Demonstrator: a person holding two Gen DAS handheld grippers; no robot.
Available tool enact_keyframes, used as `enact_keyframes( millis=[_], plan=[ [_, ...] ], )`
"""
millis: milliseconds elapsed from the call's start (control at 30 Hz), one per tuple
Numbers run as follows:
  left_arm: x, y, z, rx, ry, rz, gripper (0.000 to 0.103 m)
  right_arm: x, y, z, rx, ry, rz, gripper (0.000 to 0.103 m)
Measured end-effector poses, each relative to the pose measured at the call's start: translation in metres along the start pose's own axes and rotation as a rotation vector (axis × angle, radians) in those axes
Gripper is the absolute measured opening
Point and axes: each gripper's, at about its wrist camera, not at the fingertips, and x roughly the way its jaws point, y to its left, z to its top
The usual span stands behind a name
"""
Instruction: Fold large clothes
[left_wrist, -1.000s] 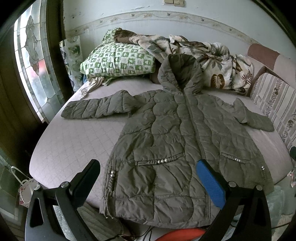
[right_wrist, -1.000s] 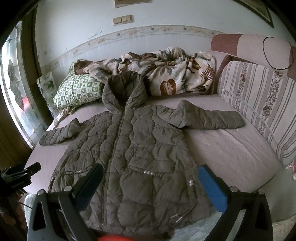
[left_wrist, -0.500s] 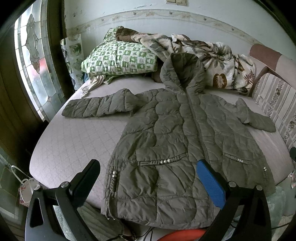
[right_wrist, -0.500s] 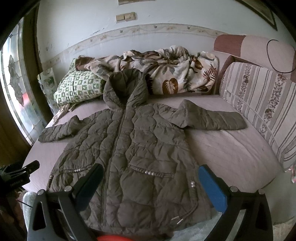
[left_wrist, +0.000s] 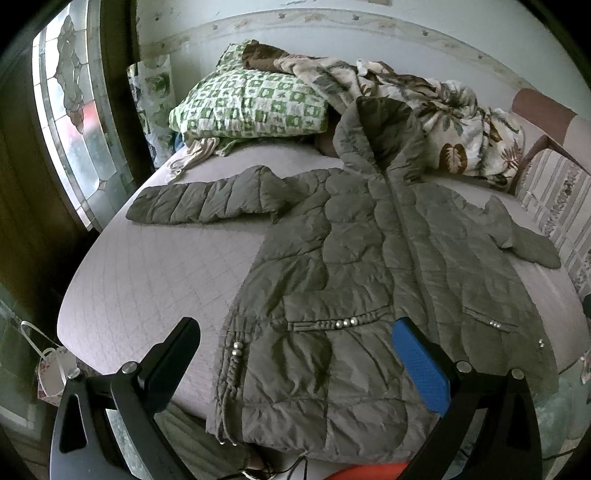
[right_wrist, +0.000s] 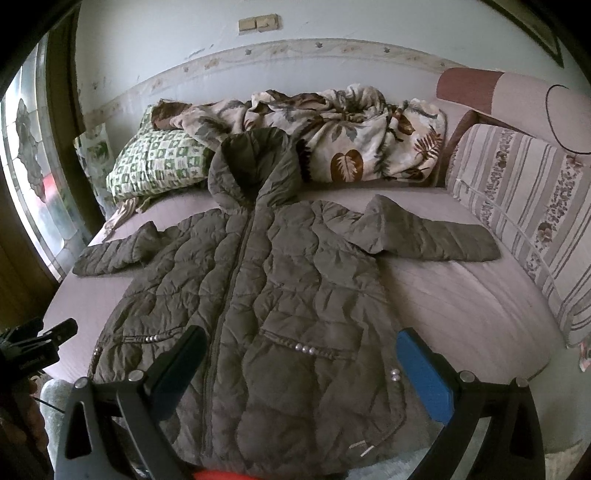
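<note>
Both claws spread wide, gripping nothing: left gripper (left_wrist: 295, 354) over the hem's left corner, right gripper (right_wrist: 301, 363) over the right pocket. Olive quilted hooded coat (right_wrist: 258, 288) flat on the bed (right_wrist: 461, 302), sleeves outstretched, hem at the near edge. Bare mattress either side.

Soft daylight is admitted through the stained-glass window (left_wrist: 70, 122) at left; corners are vignetted black, edges strongly fisheye-bent, focus sharp.

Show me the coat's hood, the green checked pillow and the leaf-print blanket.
hood (right_wrist: 255, 162): right wrist view, its upper panel.
green checked pillow (left_wrist: 251, 103): left wrist view, its top face.
leaf-print blanket (right_wrist: 354, 140): right wrist view, its bunched middle.
</note>
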Motion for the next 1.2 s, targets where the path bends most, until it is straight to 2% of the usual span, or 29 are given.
enact_keyframes(
  millis=[400, 533, 767, 833, 1067, 1200],
  plan=[
    [0.029, 0.027, 0.008, -0.039, 0.007, 0.067, 0.103, 0.028, 0.033, 0.01, -0.068, 0.025, 0.04, 0.103],
    [0.049, 0.048, 0.019, -0.066, 0.02, 0.092, 0.103, 0.041, 0.045, 0.014, -0.112, 0.042, 0.048, 0.103],
    [0.107, 0.116, 0.049, -0.183, 0.069, 0.143, 0.103, 0.061, 0.061, 0.024, -0.152, 0.051, 0.056, 0.103],
    [0.126, 0.139, 0.055, -0.233, 0.069, 0.123, 0.103, 0.065, 0.065, 0.027, -0.159, 0.049, 0.056, 0.103],
    [0.19, 0.236, 0.087, -0.448, 0.113, 0.144, 0.103, 0.086, 0.087, 0.034, -0.205, 0.067, 0.061, 0.103],
    [0.226, 0.283, 0.11, -0.544, 0.124, 0.238, 0.103, 0.099, 0.098, 0.034, -0.227, 0.087, 0.057, 0.103]
  ],
)
